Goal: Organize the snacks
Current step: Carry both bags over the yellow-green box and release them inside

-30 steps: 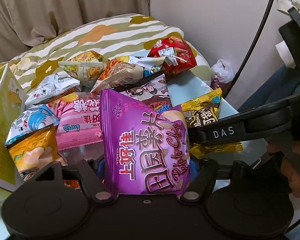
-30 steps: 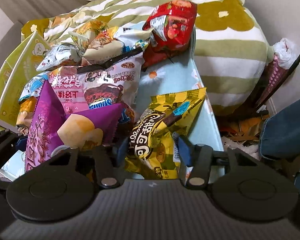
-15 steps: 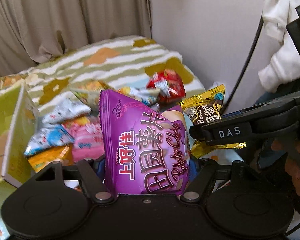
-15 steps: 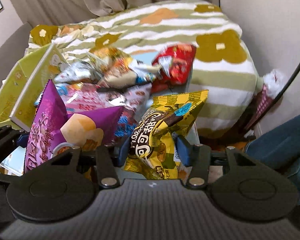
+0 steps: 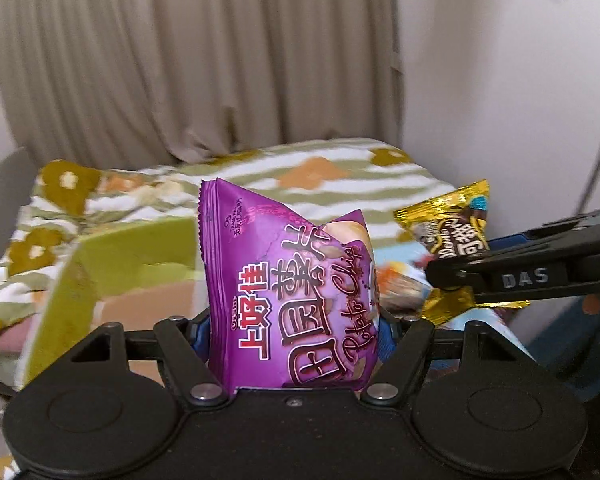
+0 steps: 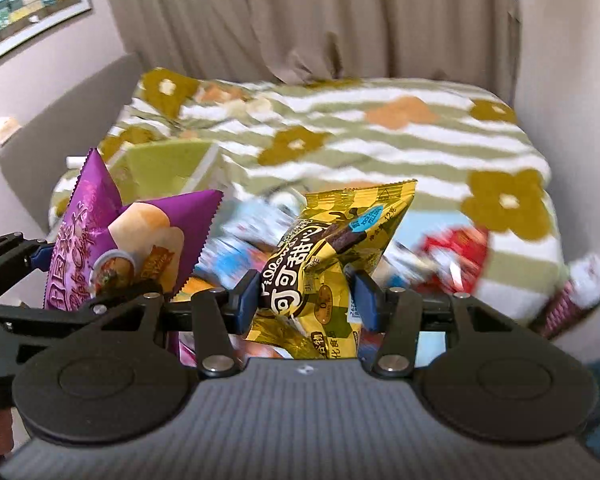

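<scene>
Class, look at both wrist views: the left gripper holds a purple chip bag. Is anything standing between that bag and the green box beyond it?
Nothing visible does. The purple chip bag, clamped in the left gripper, is raised, and the green box lies open behind and left of it. The yellow snack bag in the right gripper hangs on the other side.

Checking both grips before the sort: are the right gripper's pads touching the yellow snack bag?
Touching. The right wrist view shows the right gripper with both blue pads pressed into the yellow snack bag, which creases between them.
</scene>
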{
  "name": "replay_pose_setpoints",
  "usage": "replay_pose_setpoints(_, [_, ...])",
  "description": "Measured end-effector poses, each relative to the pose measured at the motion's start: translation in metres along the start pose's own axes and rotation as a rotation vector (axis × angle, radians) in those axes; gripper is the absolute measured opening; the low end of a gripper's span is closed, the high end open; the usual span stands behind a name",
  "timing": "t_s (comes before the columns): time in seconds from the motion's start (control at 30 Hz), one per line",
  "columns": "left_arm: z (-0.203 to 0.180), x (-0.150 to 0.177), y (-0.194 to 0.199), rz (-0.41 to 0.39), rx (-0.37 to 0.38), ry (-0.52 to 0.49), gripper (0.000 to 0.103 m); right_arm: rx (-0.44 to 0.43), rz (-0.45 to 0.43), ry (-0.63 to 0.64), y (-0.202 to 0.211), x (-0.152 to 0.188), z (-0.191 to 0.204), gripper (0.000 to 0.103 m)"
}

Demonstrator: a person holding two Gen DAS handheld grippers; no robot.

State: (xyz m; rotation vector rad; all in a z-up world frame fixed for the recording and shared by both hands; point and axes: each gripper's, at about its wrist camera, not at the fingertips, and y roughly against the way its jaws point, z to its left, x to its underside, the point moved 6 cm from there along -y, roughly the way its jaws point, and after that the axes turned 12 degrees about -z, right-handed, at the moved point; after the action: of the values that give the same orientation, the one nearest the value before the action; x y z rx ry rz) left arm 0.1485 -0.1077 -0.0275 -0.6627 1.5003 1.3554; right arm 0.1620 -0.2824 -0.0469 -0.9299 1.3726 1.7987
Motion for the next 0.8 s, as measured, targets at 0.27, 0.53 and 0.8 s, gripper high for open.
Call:
replay_pose_setpoints(0.27, [0.116,-0.022,-0.023,-0.016,-0.091,0.049,0.075,-0.075,-0.036,-0.002,-0.059,-0.042,0.097,0.065])
replay_pose_setpoints(0.53, [0.211,-0.02,-0.086,0.047,-0.093,0.098,0.076,-0.072,-0.006,0.002,-0.141,-0.063,0.173,0.065])
replay_pose_setpoints(0.8, [0.247,0.016,-0.178,0.178,-0.009,0.103,0.076,0.004,0.054,0.023,-0.212,-0.051,0.208,0.065])
